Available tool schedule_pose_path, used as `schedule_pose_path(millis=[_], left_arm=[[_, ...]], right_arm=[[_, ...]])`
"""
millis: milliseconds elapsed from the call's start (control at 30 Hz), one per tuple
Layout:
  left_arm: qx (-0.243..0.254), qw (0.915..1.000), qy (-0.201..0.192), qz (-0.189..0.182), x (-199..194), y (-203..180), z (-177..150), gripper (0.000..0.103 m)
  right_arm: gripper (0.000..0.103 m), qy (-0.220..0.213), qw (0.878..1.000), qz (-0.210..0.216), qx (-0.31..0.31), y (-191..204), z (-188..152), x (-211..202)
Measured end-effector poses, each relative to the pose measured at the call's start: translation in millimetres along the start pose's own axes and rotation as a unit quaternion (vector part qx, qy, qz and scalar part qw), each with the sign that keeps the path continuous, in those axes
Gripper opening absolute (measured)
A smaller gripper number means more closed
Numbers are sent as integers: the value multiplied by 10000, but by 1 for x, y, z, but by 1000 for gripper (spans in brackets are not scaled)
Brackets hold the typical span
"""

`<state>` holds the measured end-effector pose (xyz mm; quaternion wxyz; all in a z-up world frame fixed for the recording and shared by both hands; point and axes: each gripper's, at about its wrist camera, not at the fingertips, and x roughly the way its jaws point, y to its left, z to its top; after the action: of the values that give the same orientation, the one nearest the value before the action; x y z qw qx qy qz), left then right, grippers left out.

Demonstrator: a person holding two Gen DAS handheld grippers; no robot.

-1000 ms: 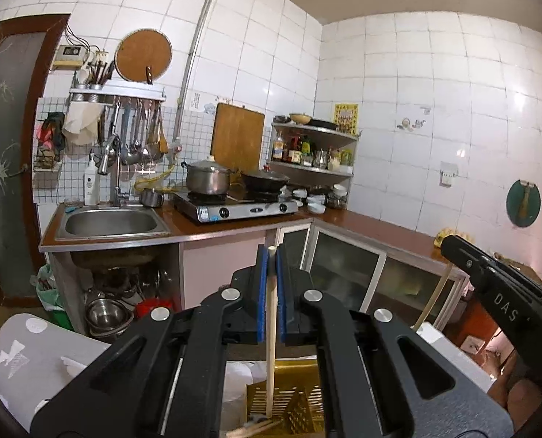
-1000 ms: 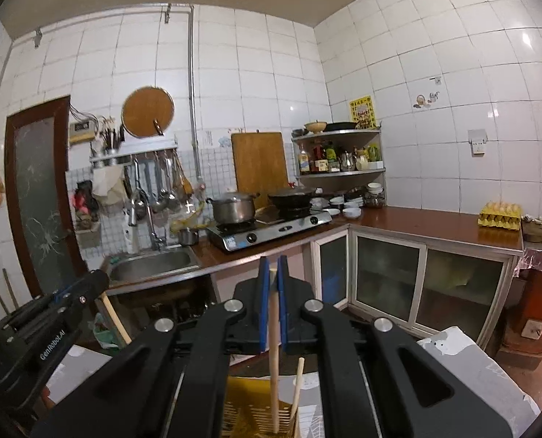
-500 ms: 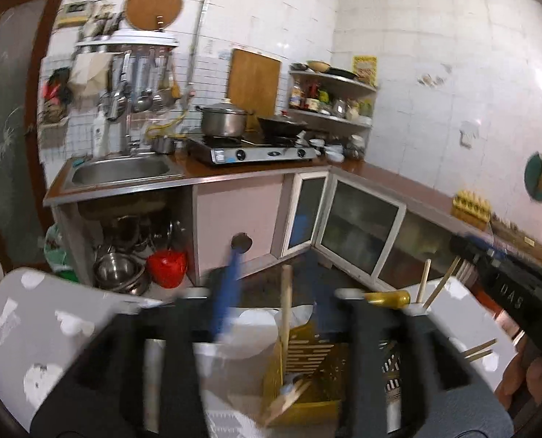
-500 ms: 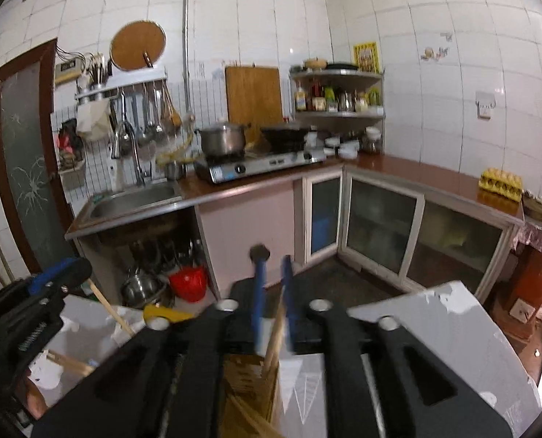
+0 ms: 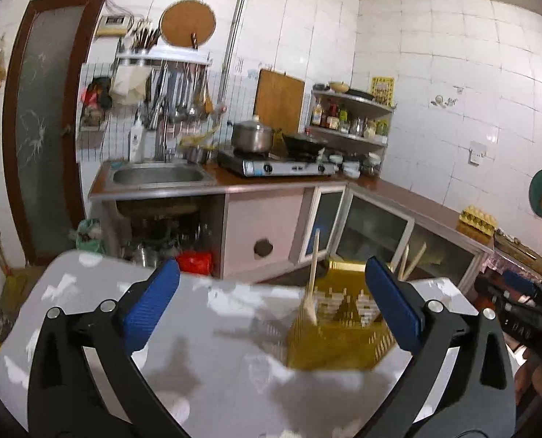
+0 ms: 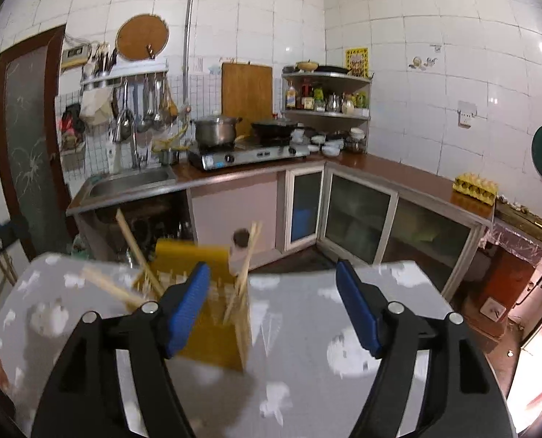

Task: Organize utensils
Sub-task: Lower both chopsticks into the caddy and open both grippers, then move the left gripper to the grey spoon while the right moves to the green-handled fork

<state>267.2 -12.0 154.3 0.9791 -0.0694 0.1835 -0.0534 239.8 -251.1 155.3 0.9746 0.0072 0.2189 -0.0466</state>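
Just past a drop-off, by the look of it: both the left gripper (image 5: 271, 306) and the right gripper (image 6: 273, 306) spread wide, holding nothing. One yellow holder (image 6: 212, 328) standing on the gray table (image 6: 307, 365), with about four or five wooden chopsticks (image 6: 243, 273) poking out of it, too blurry to count for sure. Next, probably time to find more sticks near the holder and pinch one gently.

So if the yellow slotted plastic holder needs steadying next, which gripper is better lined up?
Left, probably. The left gripper is open with the yellow slotted plastic holder mostly inside its finger gap. The right gripper is open too, but the holder sits off-centre, partly behind its left finger.
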Motion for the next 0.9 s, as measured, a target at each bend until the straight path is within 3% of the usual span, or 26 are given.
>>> schedule_pose_path(millis=[133,267,500,600,900], left_arm=[[125,9995,165,222,-10,8,-29,98],[551,9963,468,474,-11,10,-73,98],[544,9878,1437,266,-1,26,-137,98],[466,9814,1852,203,5,29,-160,98],[346,9756,2146,322,6,32,-188,98]], right_arm=[[71,352,9993,-33,-153,3,-49,-7],[71,735,9973,-19,-14,0,-89,-7],[71,1571,9870,-17,343,-8,-155,5],[71,1779,9834,-19,350,-4,-173,8],[71,2345,9720,-127,62,20,-192,19]])
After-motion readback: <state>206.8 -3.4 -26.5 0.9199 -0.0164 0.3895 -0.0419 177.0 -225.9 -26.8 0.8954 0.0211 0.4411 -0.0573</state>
